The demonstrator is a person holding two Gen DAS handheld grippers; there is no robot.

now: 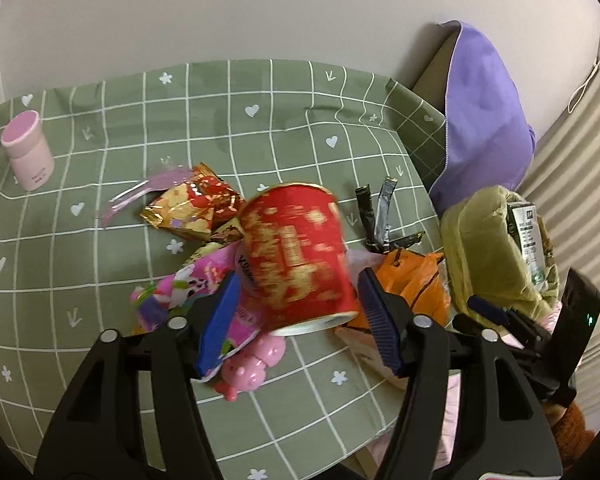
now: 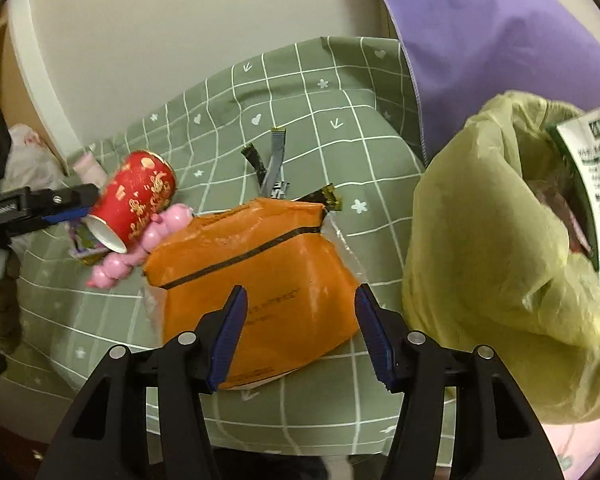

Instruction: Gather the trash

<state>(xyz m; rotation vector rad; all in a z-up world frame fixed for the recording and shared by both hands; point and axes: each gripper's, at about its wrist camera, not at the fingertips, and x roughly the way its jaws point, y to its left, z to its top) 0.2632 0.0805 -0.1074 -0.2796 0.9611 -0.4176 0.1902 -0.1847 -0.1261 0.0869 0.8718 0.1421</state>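
While my left gripper [image 1: 296, 312] straddles the tipped red cup [image 1: 300, 256], jaws spread, nothing gripped, my right gripper [image 2: 298, 332] gapes empty over the orange pouch [image 2: 256, 276], both bound for the bag [image 2: 480, 260].

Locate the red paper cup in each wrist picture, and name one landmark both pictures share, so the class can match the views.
Left wrist view: the red paper cup sits centre frame, tilted, between the left gripper's open blue pads.
Right wrist view: the cup is at the left, tilted against the pink toy.
Shared landmark: the orange packet.
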